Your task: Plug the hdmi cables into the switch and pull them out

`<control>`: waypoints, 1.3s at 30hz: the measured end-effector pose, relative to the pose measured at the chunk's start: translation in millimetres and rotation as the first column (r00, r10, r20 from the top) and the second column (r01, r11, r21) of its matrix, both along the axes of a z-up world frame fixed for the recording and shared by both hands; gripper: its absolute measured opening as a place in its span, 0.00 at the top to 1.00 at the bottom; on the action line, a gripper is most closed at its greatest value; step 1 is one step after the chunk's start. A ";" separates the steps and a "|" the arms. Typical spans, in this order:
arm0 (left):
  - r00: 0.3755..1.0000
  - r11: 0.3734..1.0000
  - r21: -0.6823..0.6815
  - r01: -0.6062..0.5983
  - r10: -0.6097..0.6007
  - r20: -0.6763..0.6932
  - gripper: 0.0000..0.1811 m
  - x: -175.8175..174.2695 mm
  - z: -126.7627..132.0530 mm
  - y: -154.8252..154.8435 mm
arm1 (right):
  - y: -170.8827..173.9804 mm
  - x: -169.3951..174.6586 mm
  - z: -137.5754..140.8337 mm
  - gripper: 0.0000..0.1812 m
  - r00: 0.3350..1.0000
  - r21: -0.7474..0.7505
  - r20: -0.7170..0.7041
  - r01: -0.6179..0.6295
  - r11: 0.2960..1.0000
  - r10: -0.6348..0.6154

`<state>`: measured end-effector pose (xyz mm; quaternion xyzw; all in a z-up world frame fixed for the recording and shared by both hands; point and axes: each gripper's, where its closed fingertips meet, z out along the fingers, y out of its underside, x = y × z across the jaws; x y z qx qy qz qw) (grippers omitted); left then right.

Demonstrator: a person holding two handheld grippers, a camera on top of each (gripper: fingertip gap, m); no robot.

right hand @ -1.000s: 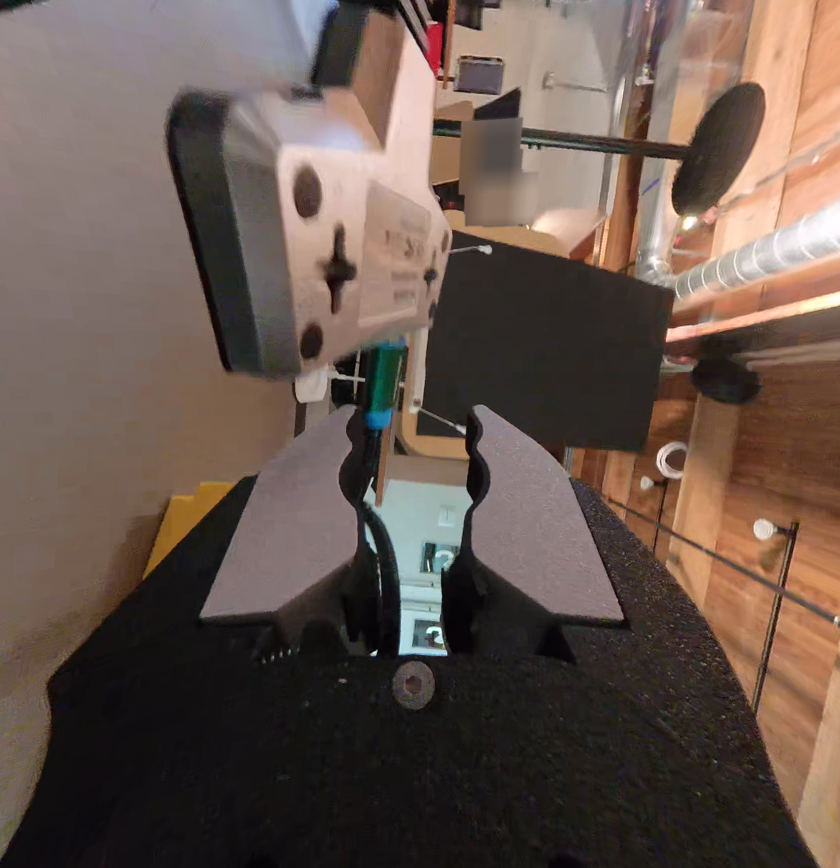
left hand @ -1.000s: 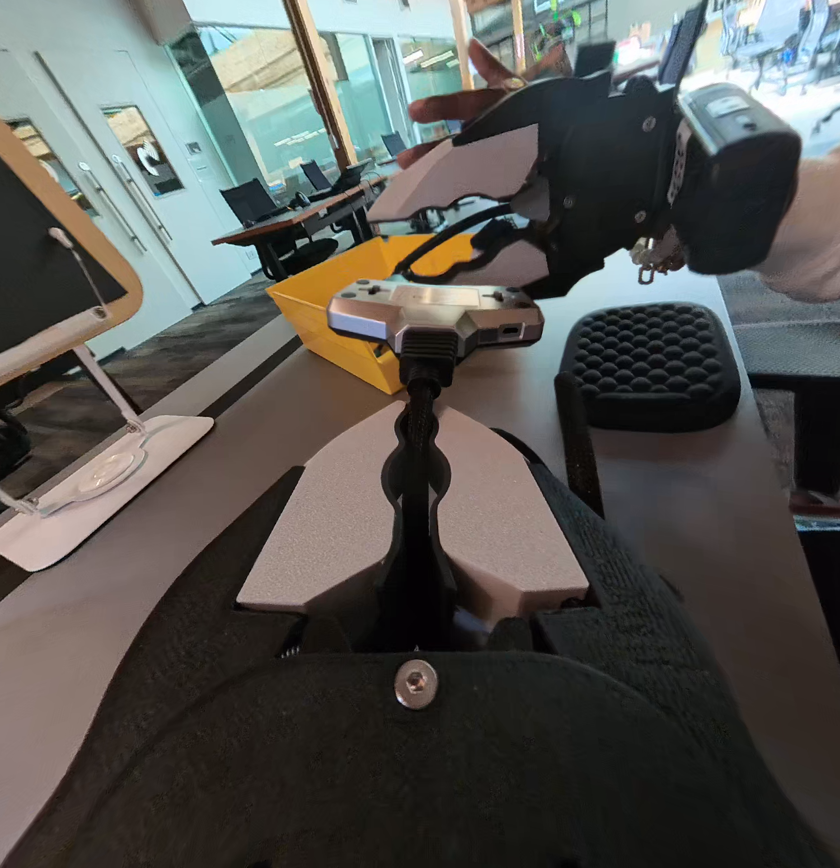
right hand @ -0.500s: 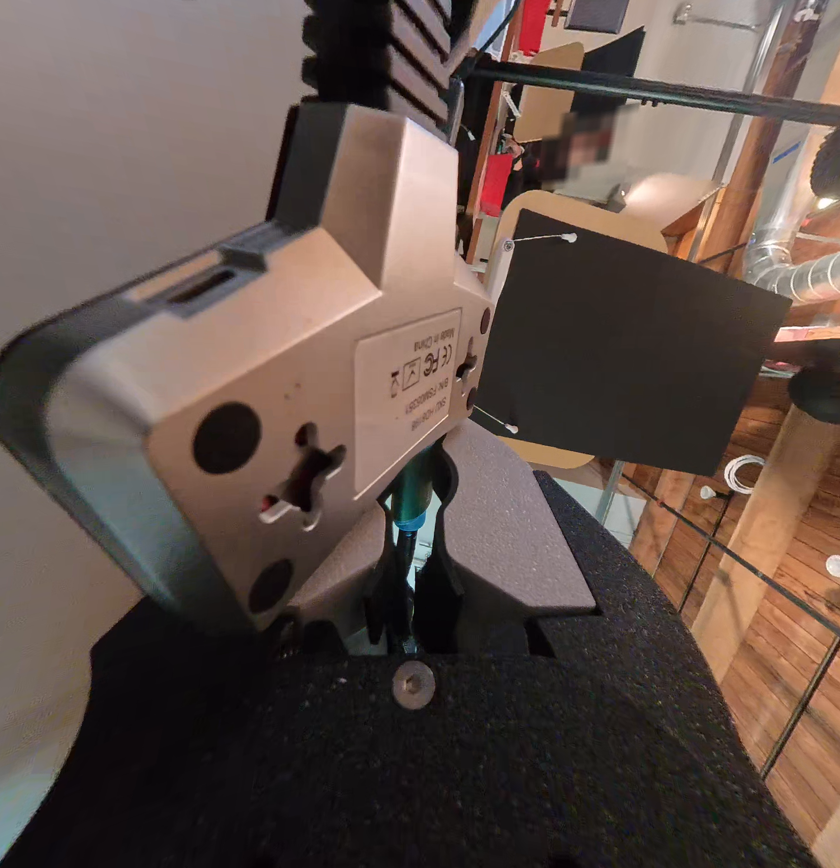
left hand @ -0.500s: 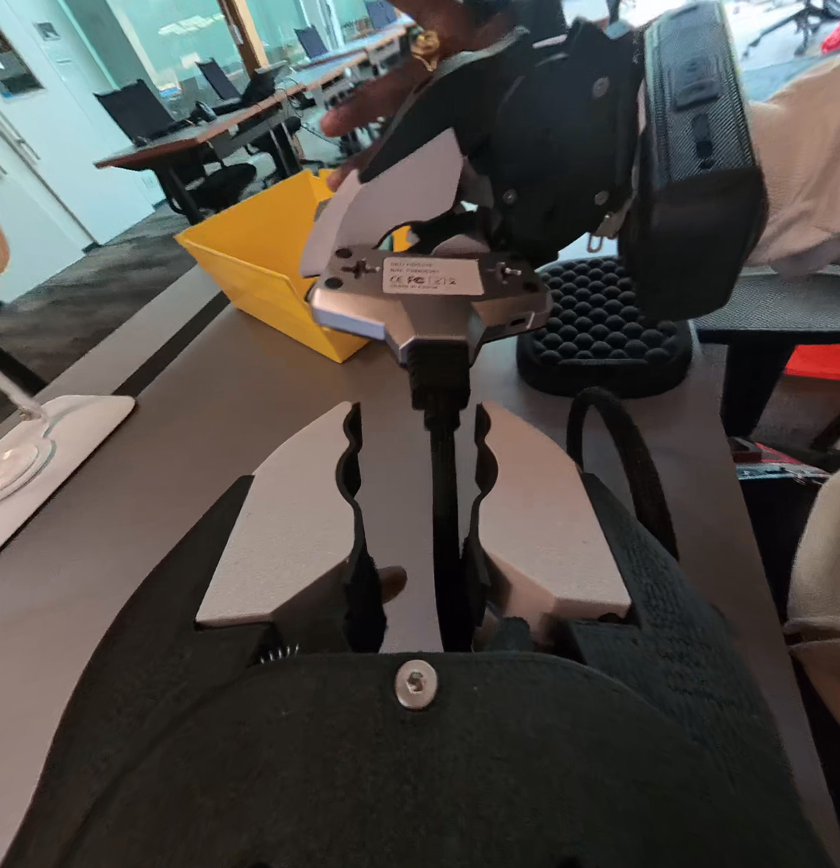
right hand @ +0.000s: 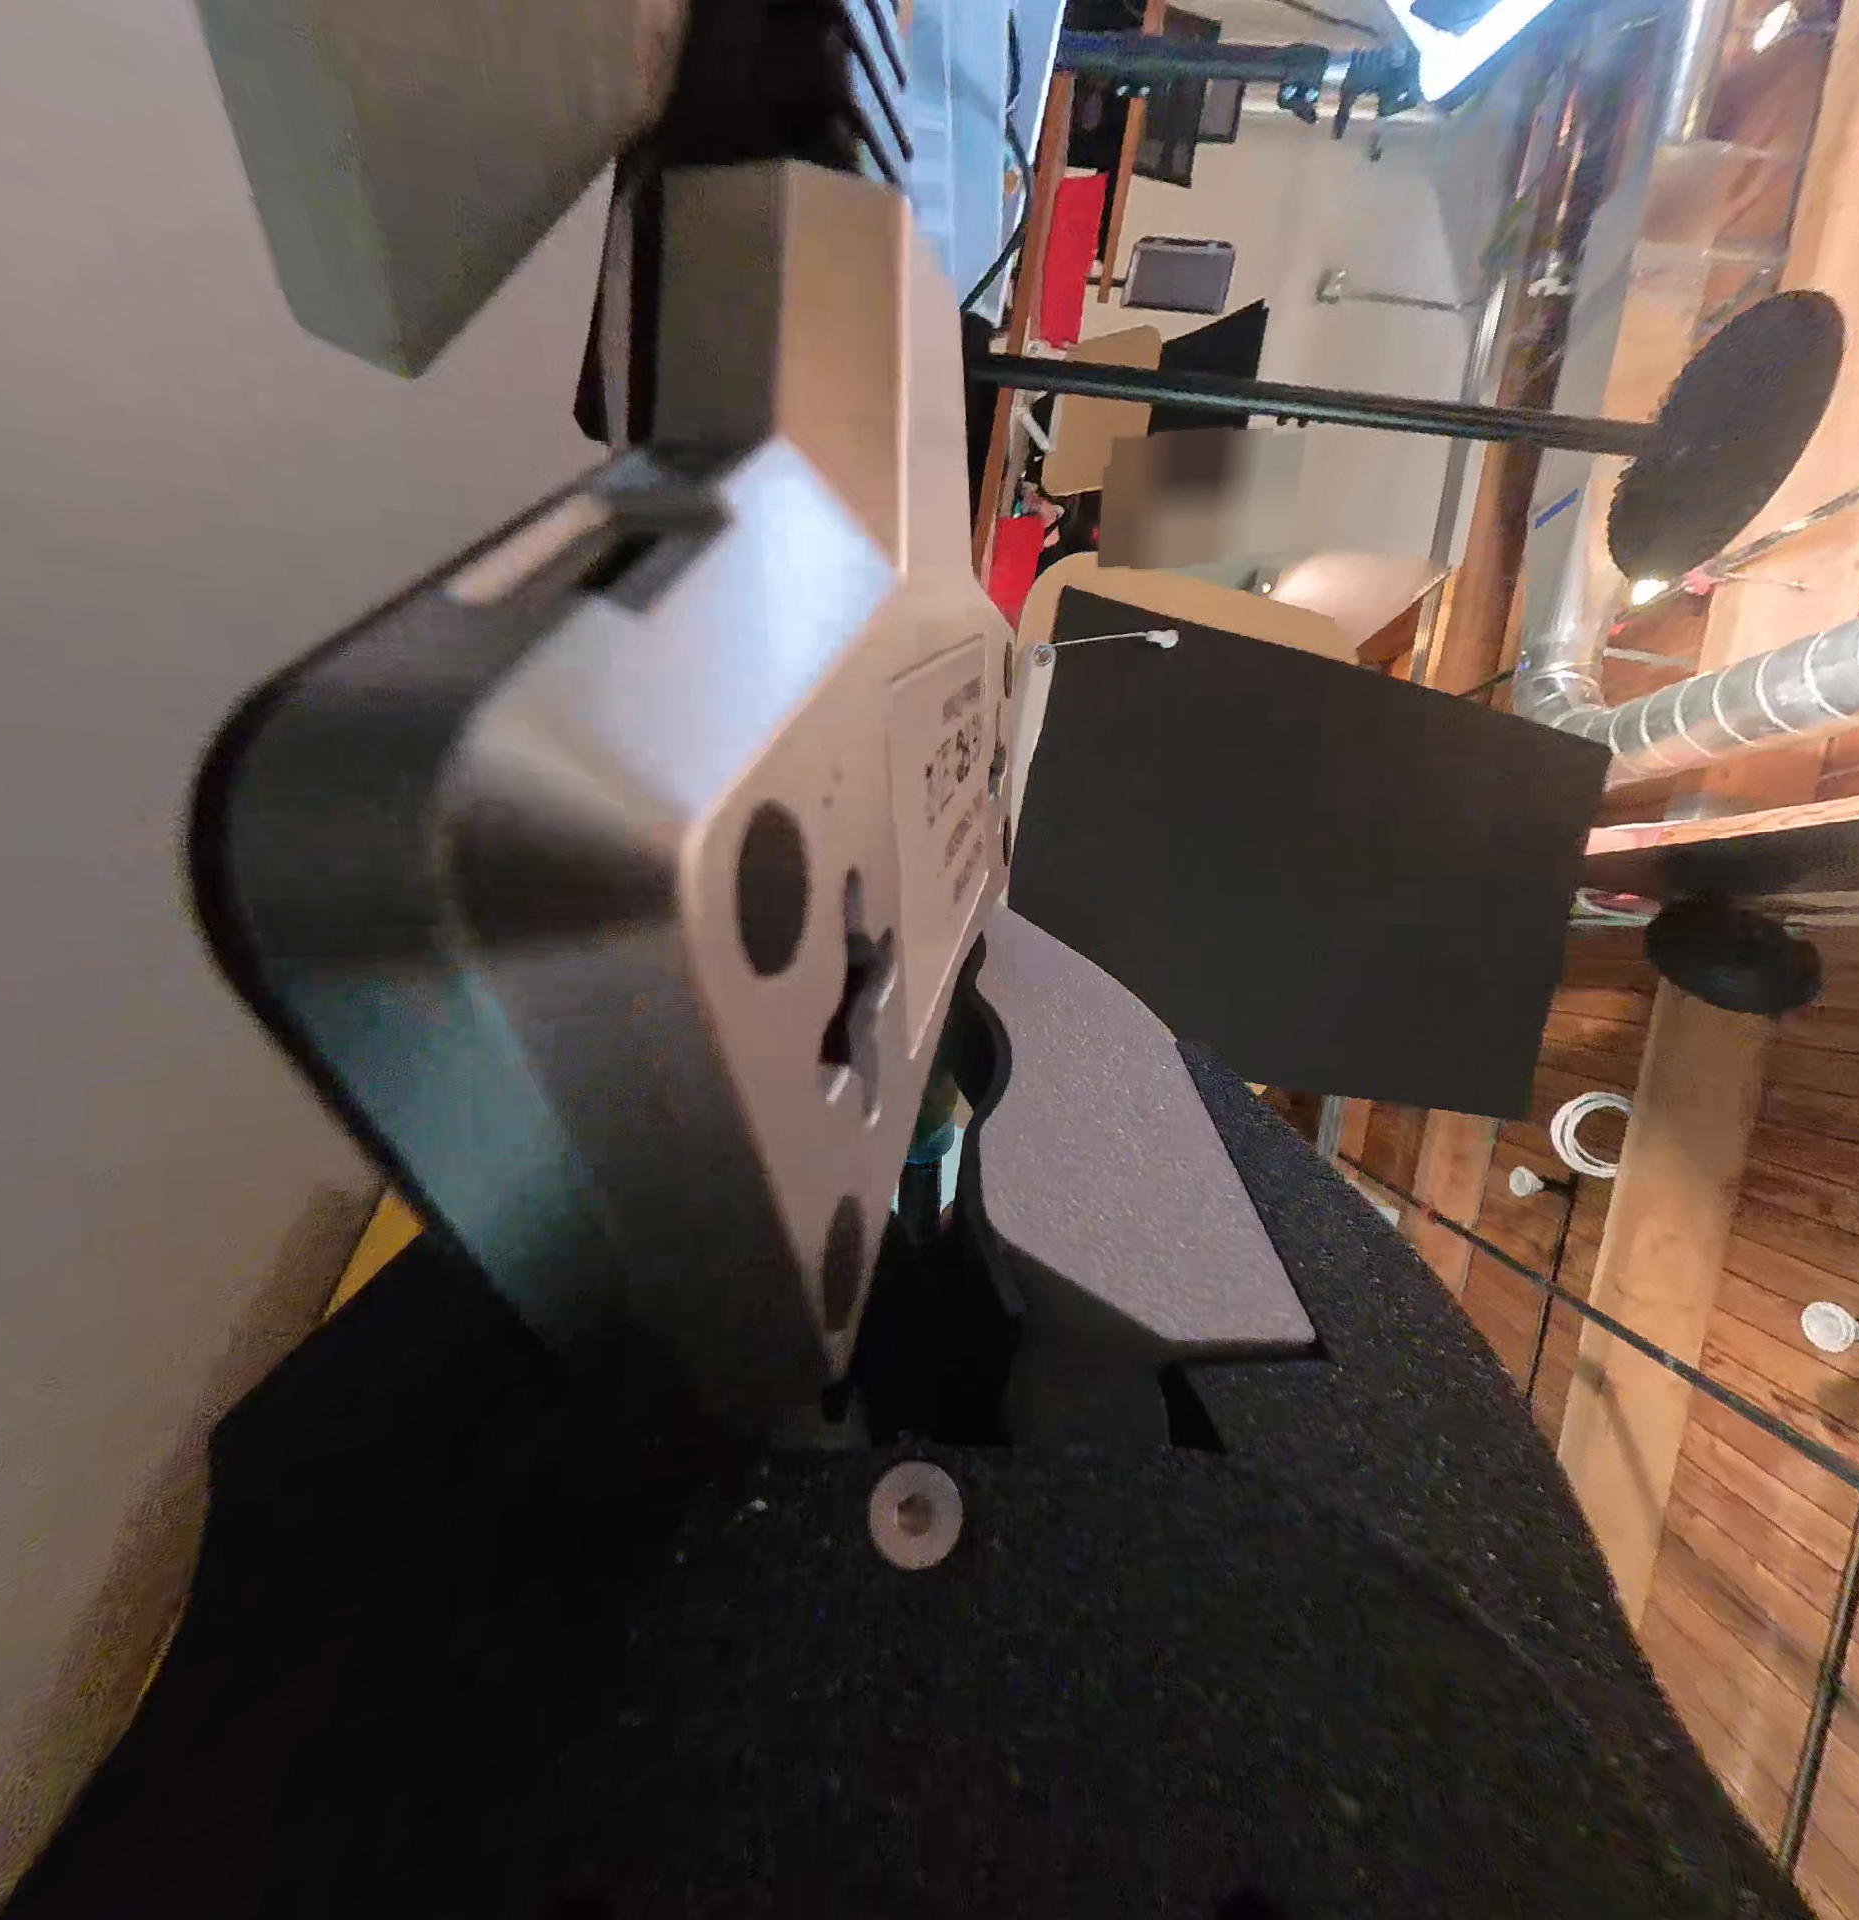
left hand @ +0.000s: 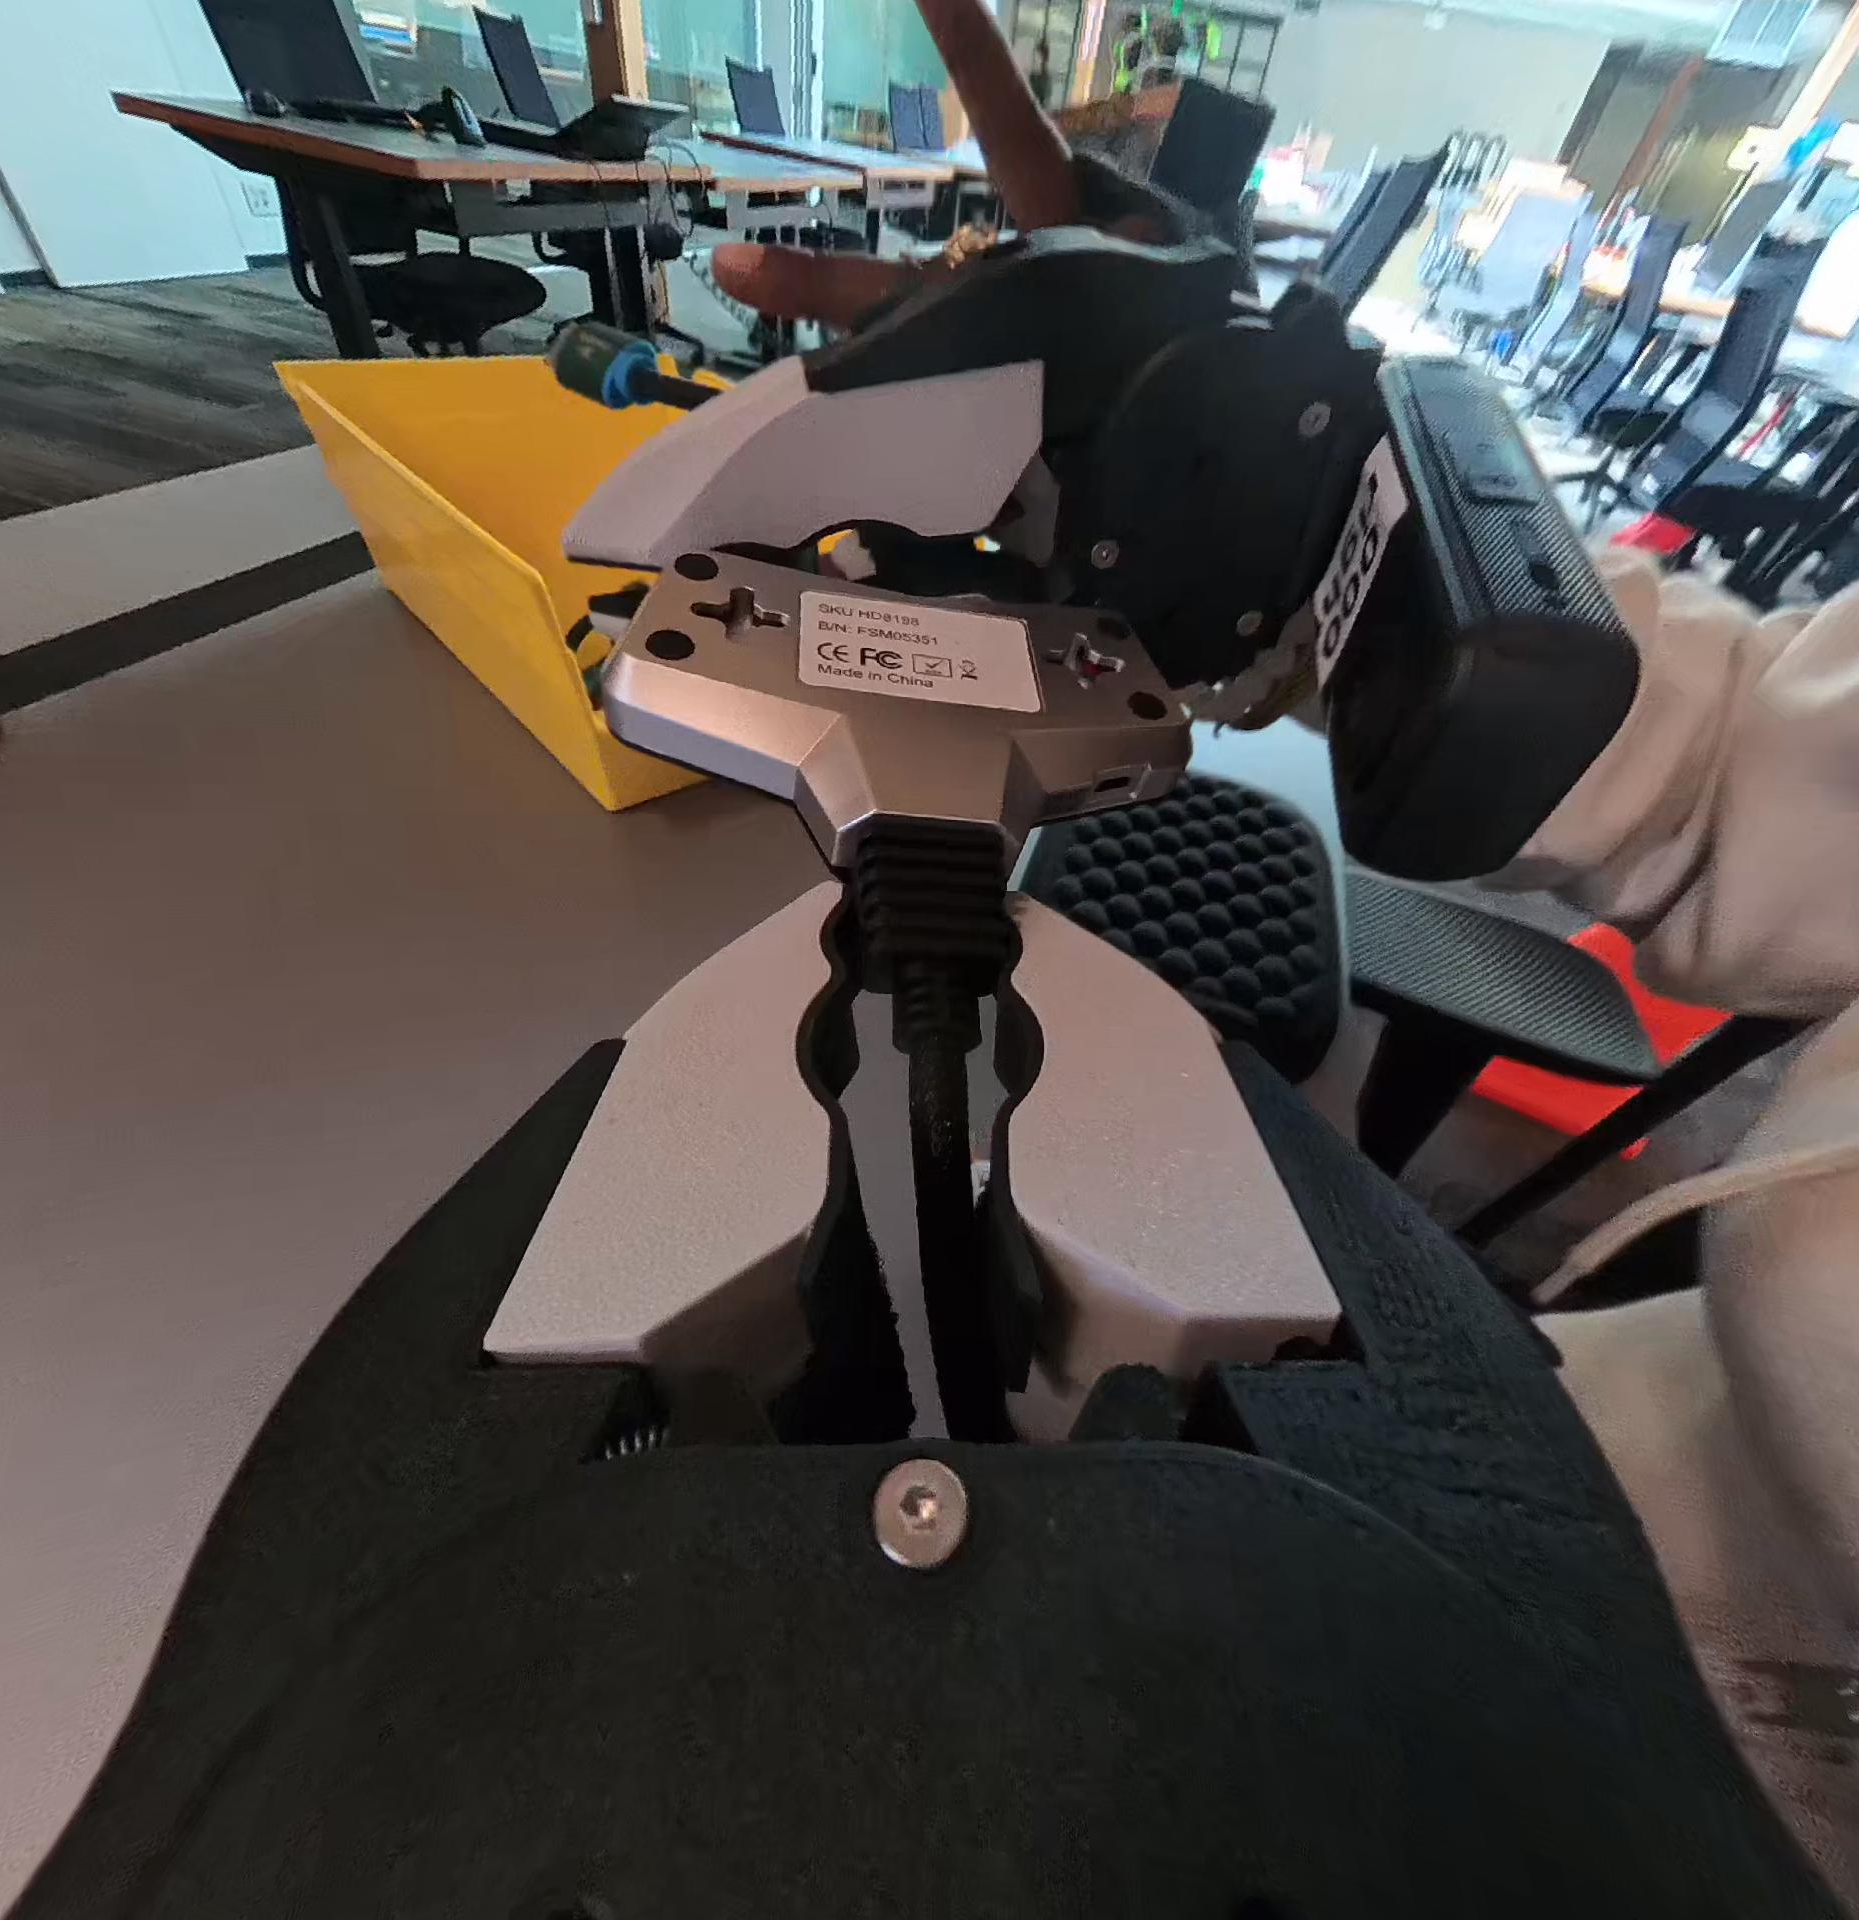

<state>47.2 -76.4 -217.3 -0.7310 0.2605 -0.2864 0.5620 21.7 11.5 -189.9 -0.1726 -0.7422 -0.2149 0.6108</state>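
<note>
The left gripper (left hand: 920, 961) fingers clamp the switch (left hand: 894, 701) strain relief, cable axis running straight ahead. The right gripper (right hand: 935, 1132) fingers pinch an hdmi cable (right hand: 930, 1143) at the switch's far edge.

Yellow bin (left hand: 468, 540) crowds the left; table (left hand: 229, 935) bare nearer.

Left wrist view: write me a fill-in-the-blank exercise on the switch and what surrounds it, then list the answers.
1. The silver switch is held above the table with its labelled underside facing ____.
2. The left gripper closes around the switch's ribbed black ____.
3. The bin behind the switch is coloured ____.
4. The black pad beside the bin has a ____ texture.

Answers: up; cable boot; yellow; bumpy
</note>
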 end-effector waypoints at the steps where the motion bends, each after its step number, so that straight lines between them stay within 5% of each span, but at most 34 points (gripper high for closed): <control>1: 1.000 1.000 0.007 -0.002 0.002 0.007 0.88 0.8 3.3 -1.2 | -1.8 0.0 5.0 0.95 1.000 0.019 -0.014 -0.017 1.000 0.017; 12: 1.000 0.999 0.039 -0.023 0.023 0.002 0.88 -1.6 12.9 -10.0 | -10.6 1.3 19.3 0.95 0.986 0.060 -0.017 -0.165 0.984 0.166; 15: 0.999 1.000 0.019 -0.021 0.020 0.034 0.88 -10.4 7.7 -20.1 | 50.1 37.2 24.8 1.00 0.993 -0.065 -0.063 0.092 0.994 -0.096; 16: 0.998 1.000 0.020 -0.015 0.014 0.056 0.88 -9.4 6.9 -22.8 | 52.6 44.5 29.8 1.00 0.994 -0.080 -0.073 0.073 0.994 -0.078; 20: 0.998 0.995 0.078 -0.059 0.058 0.010 0.88 -16.2 9.0 -7.0 | 29.4 20.7 35.1 0.99 0.999 -0.006 -0.020 0.049 0.999 -0.049; 23: 0.996 0.996 0.027 -0.089 0.089 0.005 0.87 -26.5 0.8 8.5 | 5.9 2.8 18.7 0.82 0.999 0.094 0.031 -0.042 0.995 0.039; 28: 0.994 0.996 0.039 -0.076 0.073 0.081 0.87 -27.5 1.8 7.4 | -18.3 -9.1 18.4 0.85 0.996 0.242 -0.038 -0.075 0.967 0.086; 29: 0.995 0.997 0.037 -0.070 0.067 0.073 0.87 -26.4 1.5 6.4 | -17.3 -9.8 11.5 0.91 0.998 0.220 -0.008 -0.056 0.974 0.059; 33: 0.991 0.999 0.007 -0.036 0.034 0.127 0.87 -22.9 1.4 5.0 | -18.5 -15.8 6.9 0.92 0.995 0.223 -0.019 -0.088 0.971 0.095; 36: 0.967 0.997 -0.072 0.016 0.002 0.254 0.87 -21.0 1.0 4.8 | -13.7 -16.7 -0.7 0.92 0.996 0.051 -0.021 -0.081 0.995 0.082; 39: 0.973 0.996 -0.087 -0.026 0.045 0.227 0.87 -19.9 -4.3 6.9 | -9.5 -19.3 -5.2 0.92 0.998 0.037 -0.030 -0.059 0.998 0.060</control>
